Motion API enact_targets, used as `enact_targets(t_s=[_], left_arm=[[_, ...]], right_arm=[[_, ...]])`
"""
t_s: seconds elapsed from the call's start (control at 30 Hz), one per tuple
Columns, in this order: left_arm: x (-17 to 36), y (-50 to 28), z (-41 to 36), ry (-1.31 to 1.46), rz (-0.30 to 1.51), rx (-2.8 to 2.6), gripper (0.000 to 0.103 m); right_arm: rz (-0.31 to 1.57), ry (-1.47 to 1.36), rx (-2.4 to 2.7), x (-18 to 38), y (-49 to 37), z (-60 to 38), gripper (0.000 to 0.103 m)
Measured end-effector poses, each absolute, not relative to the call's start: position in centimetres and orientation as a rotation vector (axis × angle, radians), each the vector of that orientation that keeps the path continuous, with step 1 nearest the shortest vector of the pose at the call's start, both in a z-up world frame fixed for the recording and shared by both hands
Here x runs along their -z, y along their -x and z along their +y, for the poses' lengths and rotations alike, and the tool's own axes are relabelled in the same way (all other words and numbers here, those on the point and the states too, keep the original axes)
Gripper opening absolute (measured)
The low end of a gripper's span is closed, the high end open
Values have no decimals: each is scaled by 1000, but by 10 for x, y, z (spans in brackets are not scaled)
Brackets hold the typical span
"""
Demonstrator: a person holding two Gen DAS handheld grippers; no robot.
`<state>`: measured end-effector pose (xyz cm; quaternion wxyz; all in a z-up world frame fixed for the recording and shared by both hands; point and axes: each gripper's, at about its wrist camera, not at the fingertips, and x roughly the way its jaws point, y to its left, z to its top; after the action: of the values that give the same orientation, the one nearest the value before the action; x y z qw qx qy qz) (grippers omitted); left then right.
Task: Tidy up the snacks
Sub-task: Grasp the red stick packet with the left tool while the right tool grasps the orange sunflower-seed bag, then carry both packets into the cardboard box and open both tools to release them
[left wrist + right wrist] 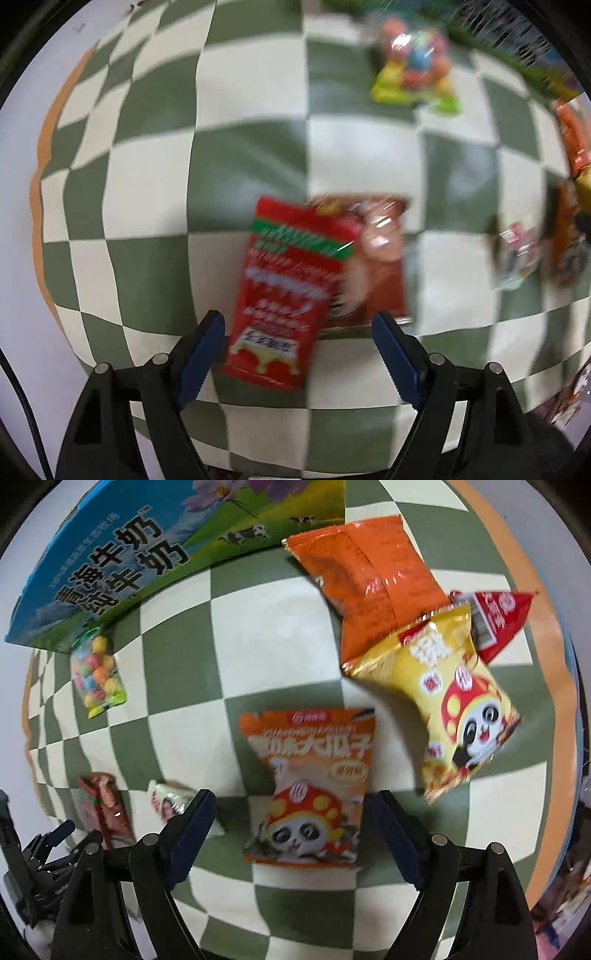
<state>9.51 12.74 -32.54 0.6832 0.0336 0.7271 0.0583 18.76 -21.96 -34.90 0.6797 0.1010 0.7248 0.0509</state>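
In the left wrist view my left gripper (298,326) is open, its fingers either side of a red snack packet (286,291) lying on the checked cloth; a brown packet (373,254) lies partly under it. In the right wrist view my right gripper (295,808) is open, with an orange panda seed packet (310,786) lying flat between its fingertips. A yellow panda packet (439,698), a plain orange bag (365,579) and a red packet (498,616) are piled at the upper right. The frames do not show whether the fingers touch the packets.
A green-and-white checked cloth (207,686) covers the table. A blue milk carton box (147,550) stands at the back left. A bag of coloured candy balls (98,674) lies beside it and also shows in the left wrist view (417,70). A small white sweet (166,801) lies near the left finger.
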Motion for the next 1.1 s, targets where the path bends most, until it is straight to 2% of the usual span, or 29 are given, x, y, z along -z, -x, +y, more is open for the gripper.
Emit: enact_targets(t_s=[0.17,0.2,0.27,0.33,0.5,0.6,0.67,0.73,0.77,0.93,1.07,1.1], left_arm=[[354,-88,145,-40,1684,-123,80],[356,-89,147,-39,1678,-122,77],[354,-90,150,-12,1663,-136,55],[350,-90,156,47,1658,-147,54],[345,-85,191,193,1618,-253,53],[346,-85,204,276,1617,-274,54],[348,-88,209,309,1625,-244,56],[351,-91,211,301,1633,-204,61],[355,-101,212,289,1641,-181,63],[357,-127,213,190,1674,-154,63],[346,-127,210,177,1625,-204,48],[341,-127,208,184,1611,-217,47]], right_arm=[[1648,-210,-98,363,-197,-202,89],[1648,-206,-100,367,-198,-200,89],[1642,-213,-87,373,-197,-198,87],[1624,-199,-67,375,-198,-197,68],[1598,-138,-84,370,-195,-188,61],[1624,-113,-143,372,-193,-170,62],[1650,-115,-179,372,-195,-163,67],[1637,-155,-204,364,-198,-164,83],[1621,-157,-208,360,-200,-165,84],[1660,-104,-204,366,-213,-158,84],[1685,-138,-161,382,-214,-154,83],[1671,-127,-150,381,-212,-157,78]])
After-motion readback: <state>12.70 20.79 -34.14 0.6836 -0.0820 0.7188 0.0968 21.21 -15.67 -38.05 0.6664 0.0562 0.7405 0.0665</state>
